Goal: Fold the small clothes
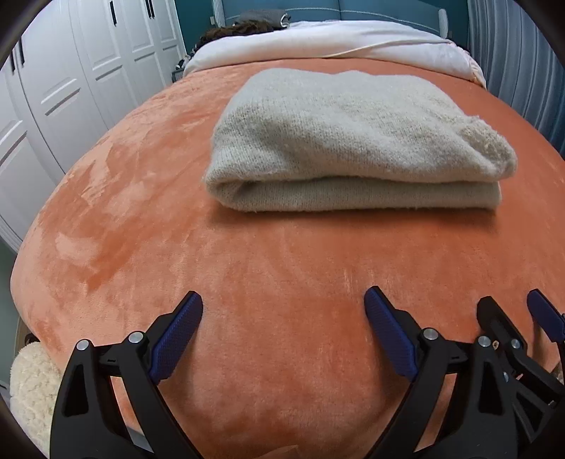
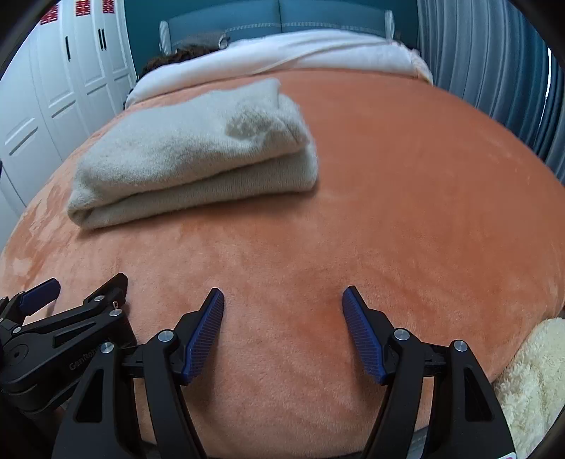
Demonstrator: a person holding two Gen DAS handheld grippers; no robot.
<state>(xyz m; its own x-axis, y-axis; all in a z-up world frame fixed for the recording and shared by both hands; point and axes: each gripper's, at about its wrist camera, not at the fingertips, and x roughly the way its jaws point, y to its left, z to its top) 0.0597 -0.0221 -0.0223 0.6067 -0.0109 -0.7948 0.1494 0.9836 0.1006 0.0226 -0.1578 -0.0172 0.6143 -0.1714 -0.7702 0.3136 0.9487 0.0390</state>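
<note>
Orange plush covers the bed (image 1: pixel 247 282), and everything here rests on it. At the left edge, white wardrobe doors (image 1: pixel 81 81) stand beside the bed, and a cream fleecy fabric (image 1: pixel 31 385) shows at the bed's near left corner in the left wrist view. The left tool (image 1: pixel 283 307) hangs over the near edge of the bed with its blue pads (image 1: pixel 176 339) spread wide apart and nothing between them. Beyond it, toward the middle of the bed, lies the folded grey knit garment (image 1: pixel 353 141), doubled over so that two thick layers show along its near side; it touches neither tool. In the right wrist view the same garment (image 2: pixel 190 148) sits toward the left side of the bed. Behind it, across the head end, a white blanket (image 1: pixel 317 42) is bunched against the teal headboard (image 1: pixel 353 10). The right tool (image 2: pixel 283 300) is just beside the left one over the near edge, its fingers likewise spread, holding nothing. At the right edge hangs a blue-grey pleated curtain (image 2: pixel 476 70).
</note>
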